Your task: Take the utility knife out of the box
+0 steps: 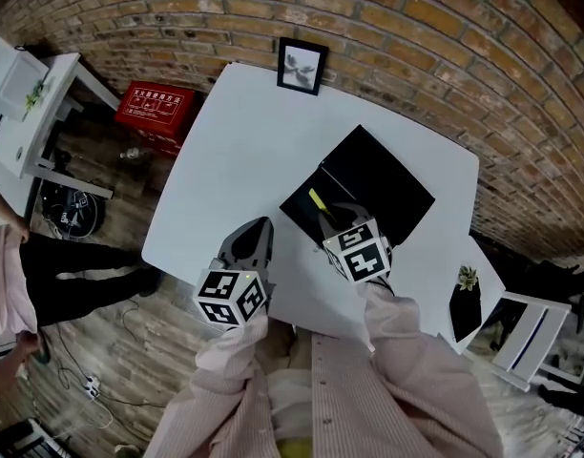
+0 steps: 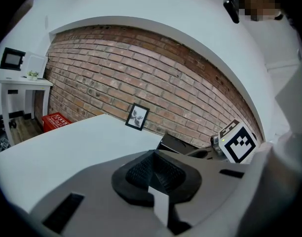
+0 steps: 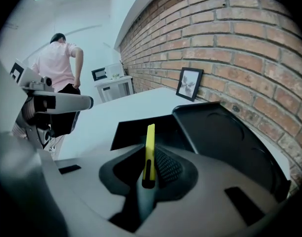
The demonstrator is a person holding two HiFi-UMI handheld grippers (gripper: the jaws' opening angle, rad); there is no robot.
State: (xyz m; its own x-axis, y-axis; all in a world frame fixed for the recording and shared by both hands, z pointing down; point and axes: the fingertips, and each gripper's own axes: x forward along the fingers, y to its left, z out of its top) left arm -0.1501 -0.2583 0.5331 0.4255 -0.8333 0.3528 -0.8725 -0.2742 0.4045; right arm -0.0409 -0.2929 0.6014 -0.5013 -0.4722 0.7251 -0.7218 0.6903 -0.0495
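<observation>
Right gripper (image 3: pixel 150 174) view: jaws clamped on the slim yellow utility knife (image 3: pixel 149 149), which stands upright at frame centre, raised above the open black box (image 3: pixel 225 132). The head view shows only the knife's yellow tip (image 1: pixel 317 199) over the box's left tray, mid-frame on the white table (image 1: pixel 244 141). The left gripper (image 2: pixel 153 174) view shows its jaws together, nothing between them, hovering over bare tabletop.
</observation>
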